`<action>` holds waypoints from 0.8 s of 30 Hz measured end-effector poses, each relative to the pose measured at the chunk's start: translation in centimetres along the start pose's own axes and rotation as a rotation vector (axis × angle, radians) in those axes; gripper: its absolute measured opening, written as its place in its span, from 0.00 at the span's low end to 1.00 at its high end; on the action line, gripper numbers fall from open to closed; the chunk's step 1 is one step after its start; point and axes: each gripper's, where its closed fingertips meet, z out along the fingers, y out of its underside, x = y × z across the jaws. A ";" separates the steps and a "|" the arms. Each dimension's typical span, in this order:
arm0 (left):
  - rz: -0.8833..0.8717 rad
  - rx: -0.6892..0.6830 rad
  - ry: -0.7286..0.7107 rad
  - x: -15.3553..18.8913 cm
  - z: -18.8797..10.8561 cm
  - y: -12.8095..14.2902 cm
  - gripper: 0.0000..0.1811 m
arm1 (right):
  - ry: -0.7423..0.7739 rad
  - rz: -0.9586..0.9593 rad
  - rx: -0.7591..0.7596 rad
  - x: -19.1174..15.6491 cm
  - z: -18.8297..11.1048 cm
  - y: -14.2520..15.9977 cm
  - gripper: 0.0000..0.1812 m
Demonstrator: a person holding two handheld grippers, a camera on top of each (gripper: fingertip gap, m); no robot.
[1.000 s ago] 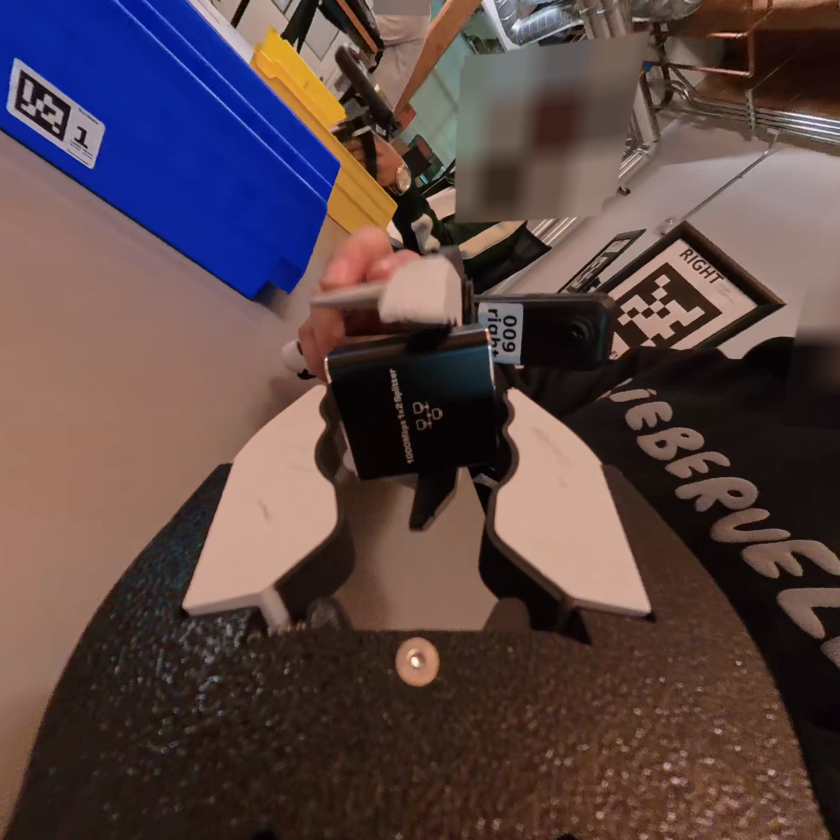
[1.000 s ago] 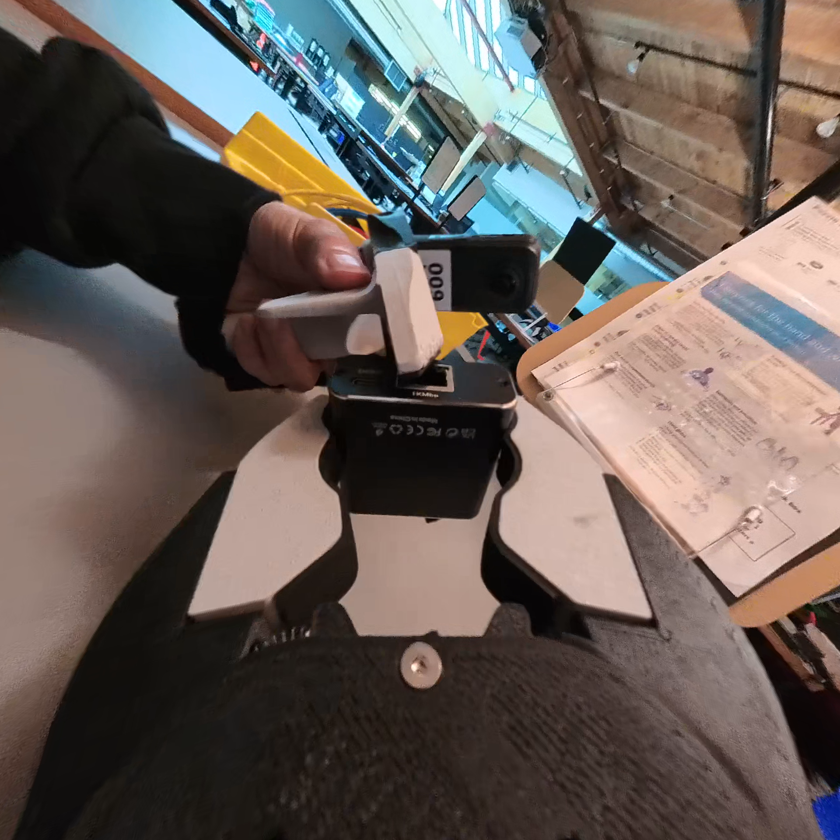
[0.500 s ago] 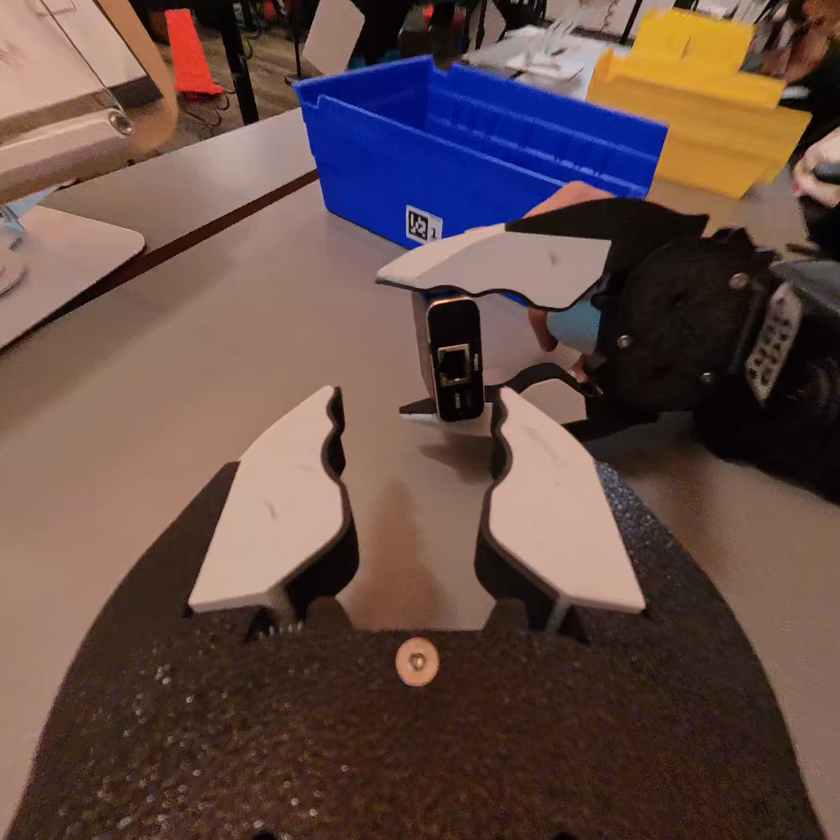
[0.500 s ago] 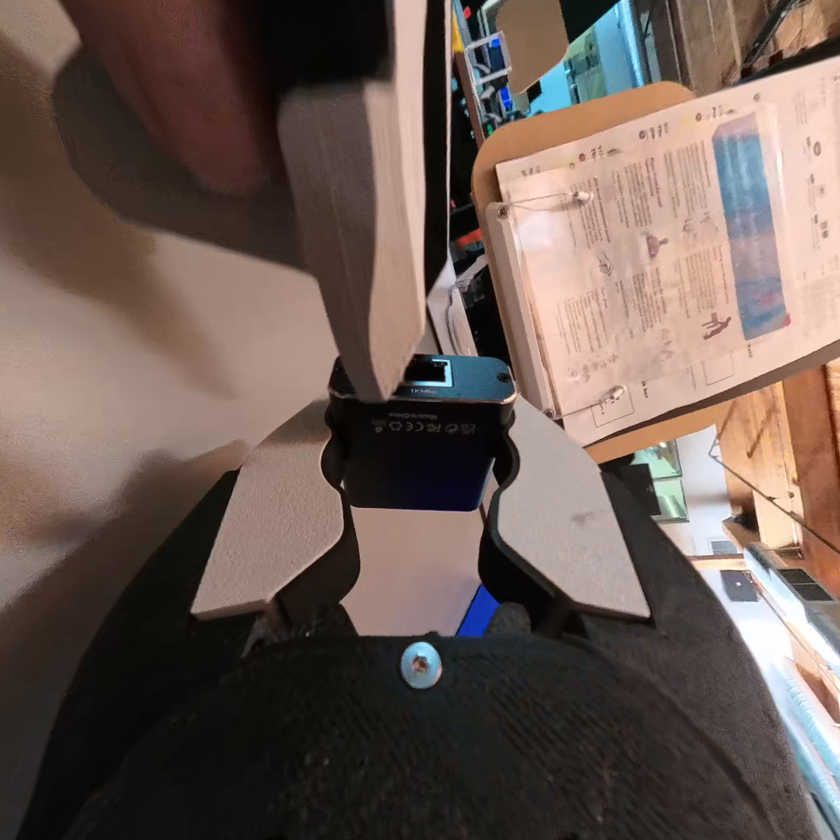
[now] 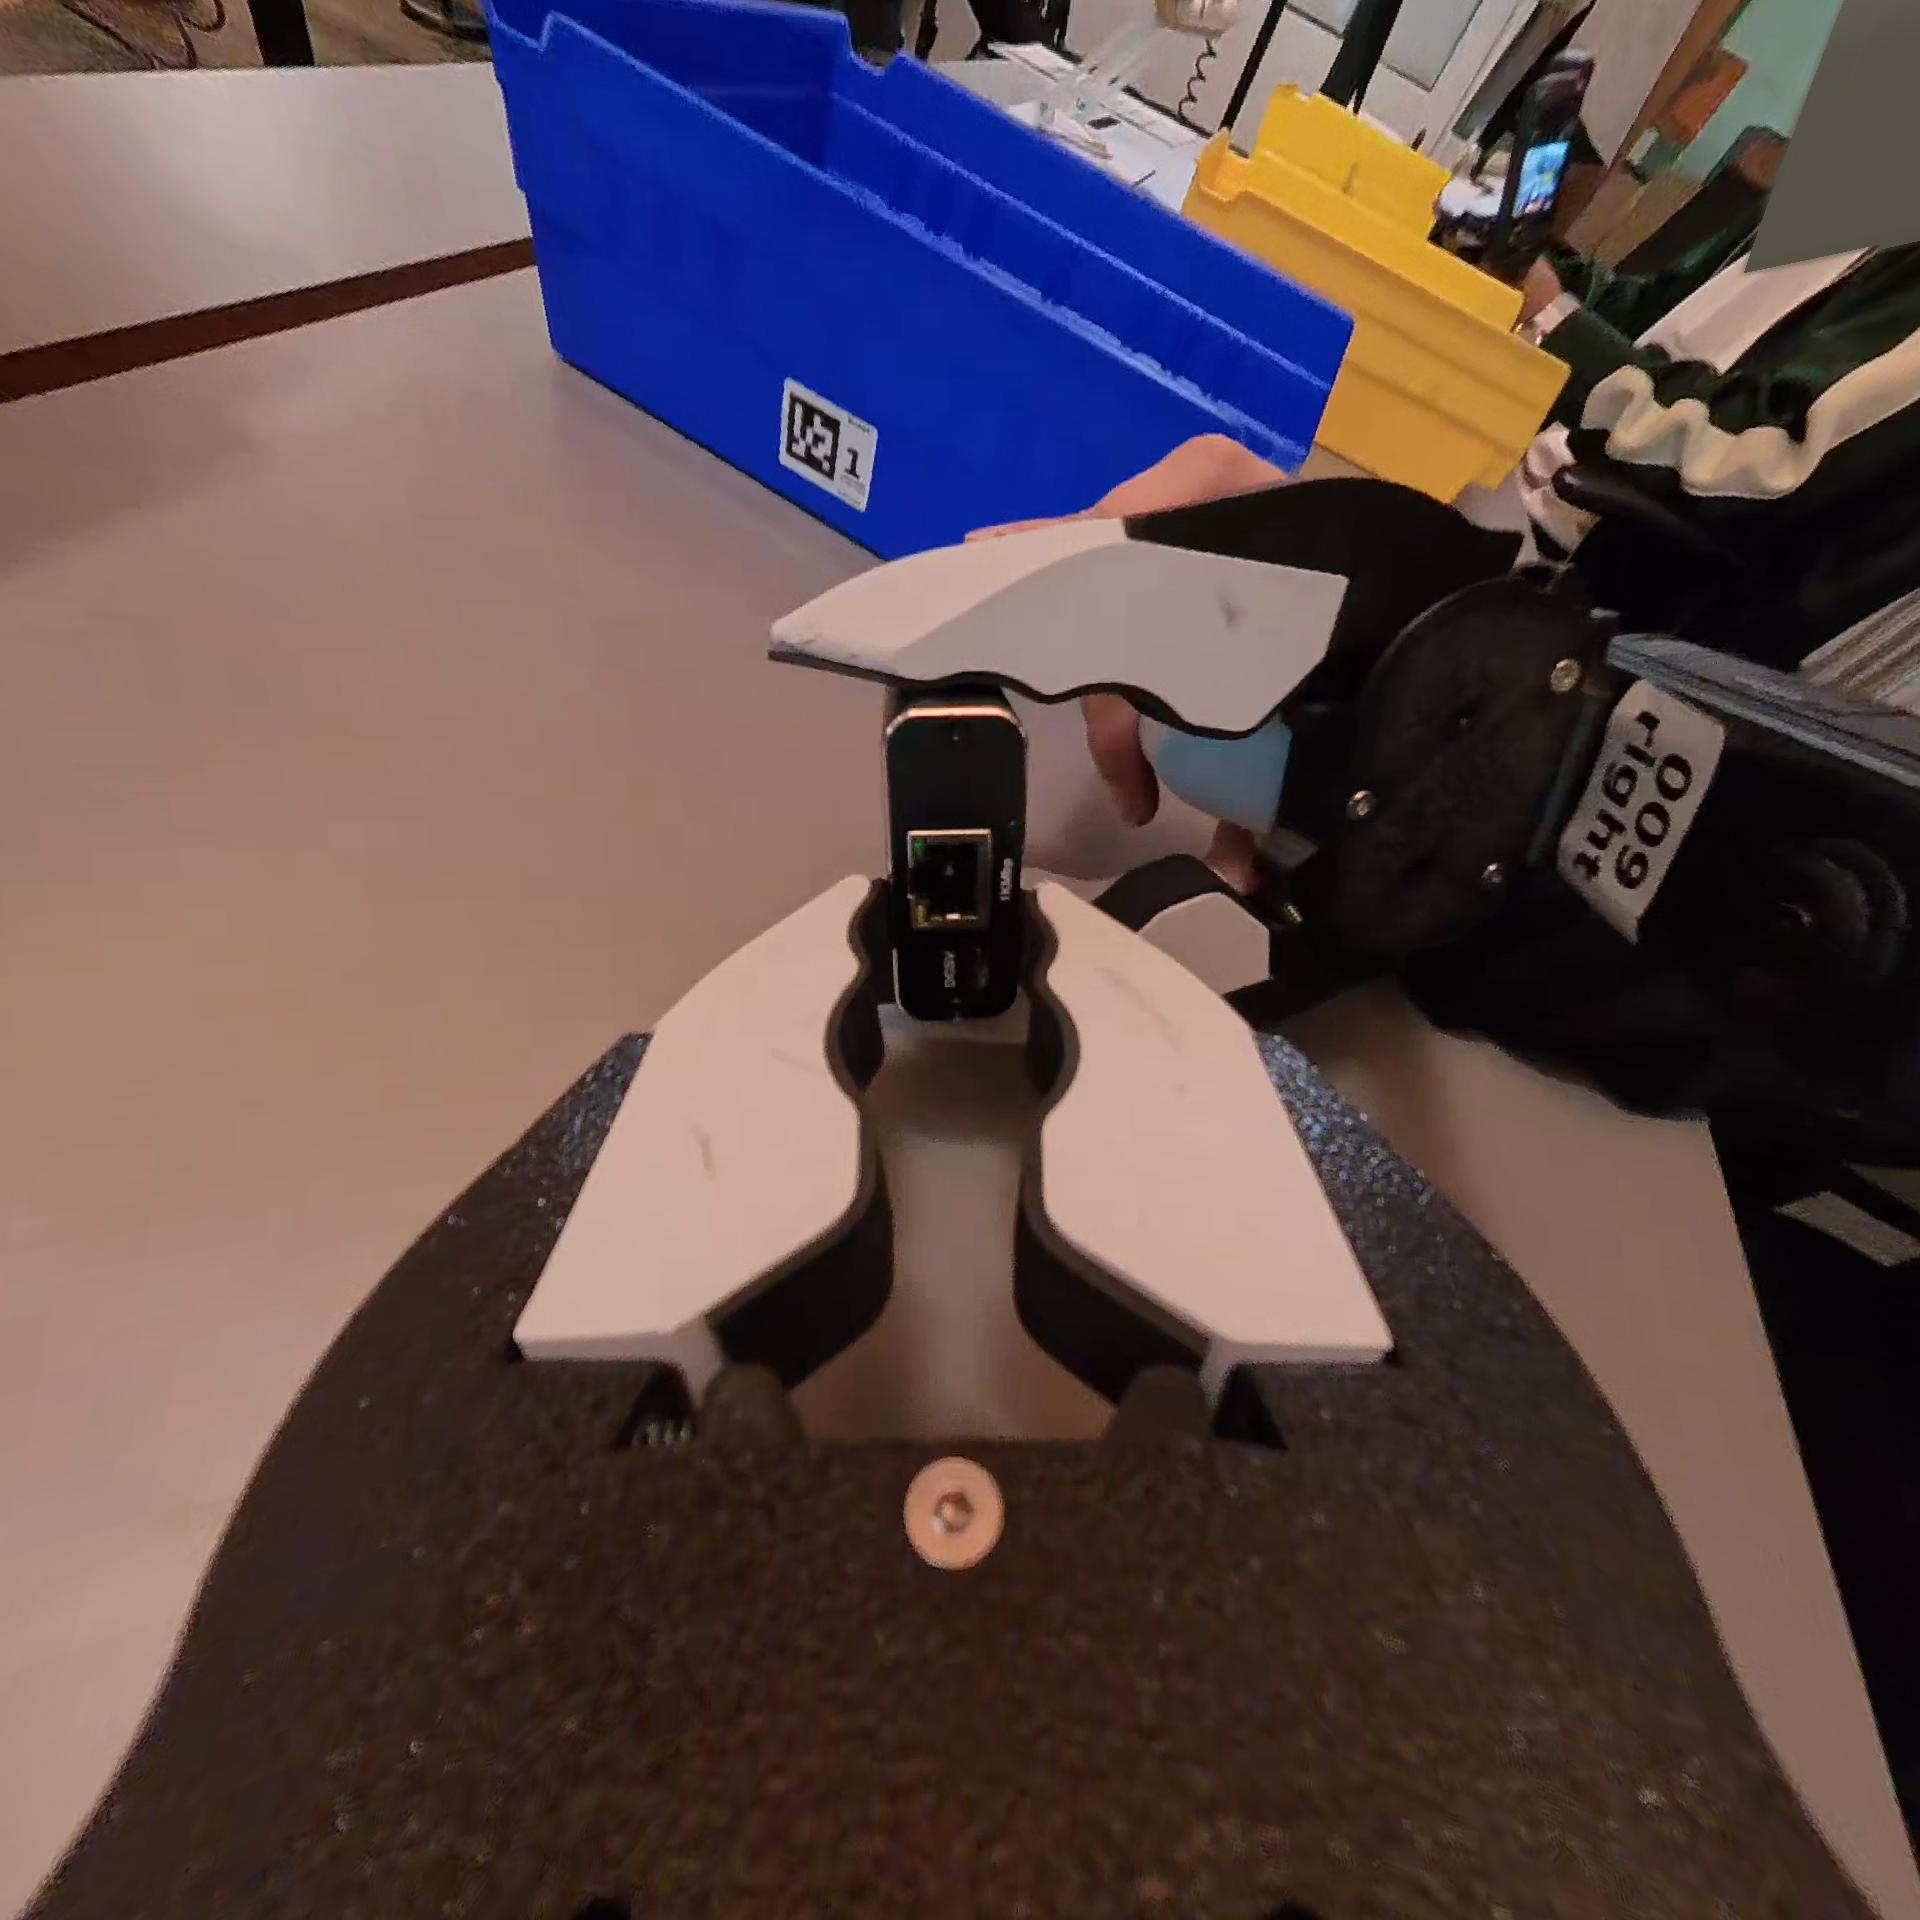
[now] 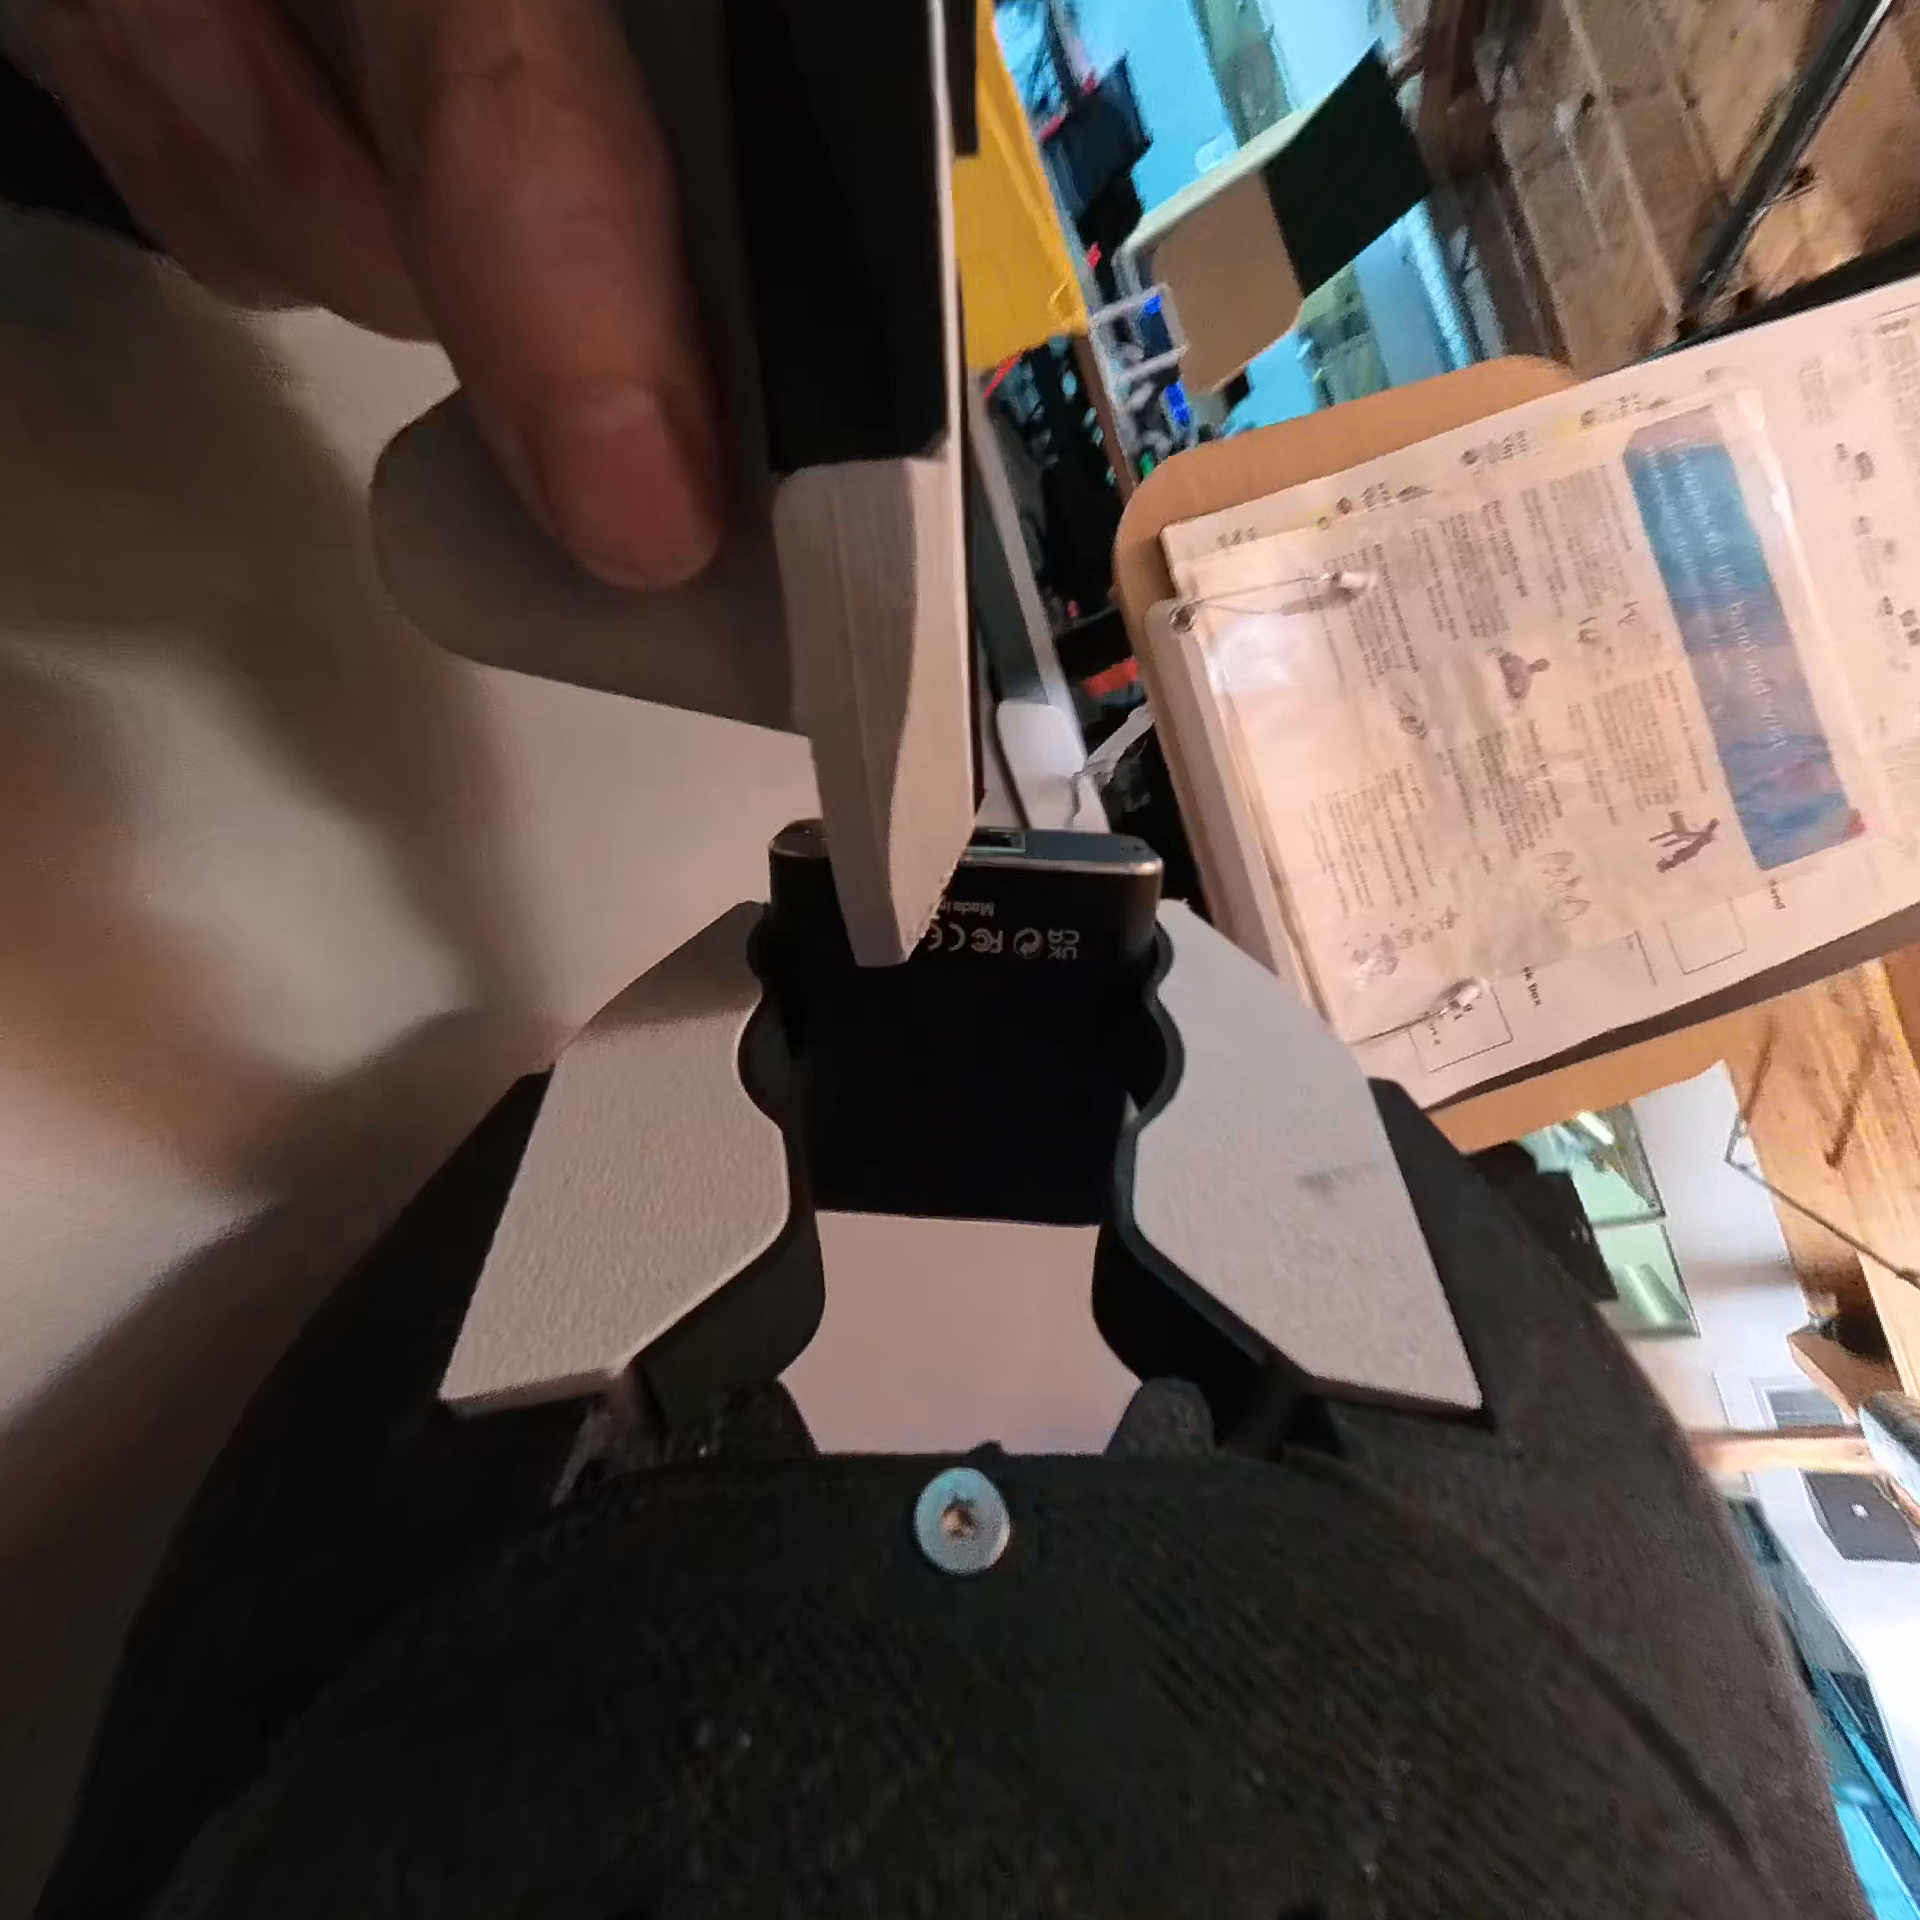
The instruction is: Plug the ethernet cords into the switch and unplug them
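Right tongs clamp the switch; left tongs pinch its port end, narrowly parted. No cords visible. We should regrip squarely before releasing either side.

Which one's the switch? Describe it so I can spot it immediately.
On the grey table, in front of the blue bin, two grippers meet. The switch is the small black box pinched between their white fingers, an empty port facing the left camera.
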 end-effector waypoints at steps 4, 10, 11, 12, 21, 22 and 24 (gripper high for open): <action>-0.135 0.090 0.090 0.6 -1.0 -1.5 0.12 | 0.036 0.156 0.226 1.5 -1.5 -1.6 0.42; -0.540 0.223 0.460 2.2 -2.8 -3.3 0.12 | -0.080 0.529 0.471 2.8 -3.5 -2.6 0.55; -0.572 0.211 0.488 2.5 -2.7 -3.2 0.12 | -0.100 0.548 0.495 2.7 -3.6 -2.8 0.54; -0.584 0.190 0.496 2.7 -2.4 -2.9 0.13 | -0.116 0.559 0.505 2.6 -3.7 -2.9 0.55; -0.651 0.112 0.555 4.9 -2.1 -2.9 0.13 | -0.180 0.566 0.594 2.2 -4.6 -3.7 0.48; -0.648 0.095 0.559 5.1 -2.0 -2.7 0.13 | -0.191 0.568 0.601 2.1 -4.7 -3.8 0.49; -0.650 0.081 0.564 5.5 -1.7 -2.6 0.13 | -0.224 0.554 0.610 1.6 -4.9 -4.2 0.48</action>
